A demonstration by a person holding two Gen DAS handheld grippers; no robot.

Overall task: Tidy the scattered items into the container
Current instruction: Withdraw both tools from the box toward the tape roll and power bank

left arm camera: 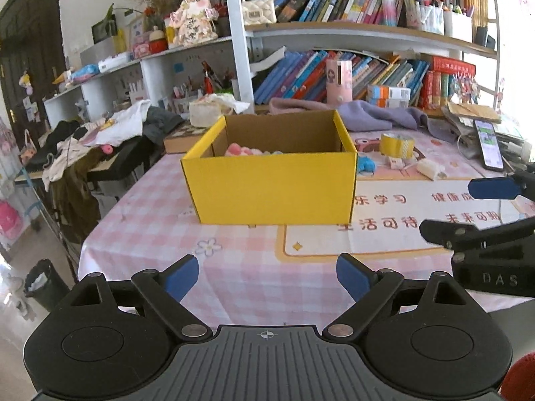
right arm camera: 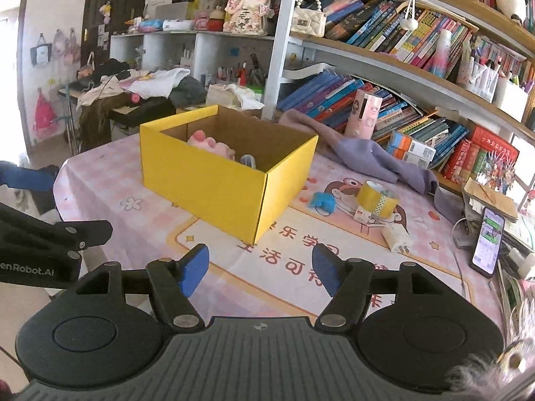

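Note:
A yellow cardboard box (left arm camera: 271, 187) stands open on the pink checked table; it also shows in the right wrist view (right arm camera: 214, 187). A pink plush toy (right arm camera: 210, 145) and a small clear item (right arm camera: 249, 160) lie inside. To its right lie a blue toy (right arm camera: 322, 202), a yellow tape roll (right arm camera: 378, 198), a small pink-white packet (right arm camera: 362, 214) and a white packet (right arm camera: 396, 239). My left gripper (left arm camera: 267, 279) is open and empty, in front of the box. My right gripper (right arm camera: 260, 269) is open and empty, near the box's front corner.
A purple cloth (right arm camera: 364, 153) lies behind the loose items. A phone (right arm camera: 488, 240) leans at the right edge among papers and cables. Bookshelves (right arm camera: 418, 50) stand behind the table. Clothes pile on a keyboard stand (left arm camera: 100, 140) at the left. A bin (left arm camera: 43, 284) sits on the floor.

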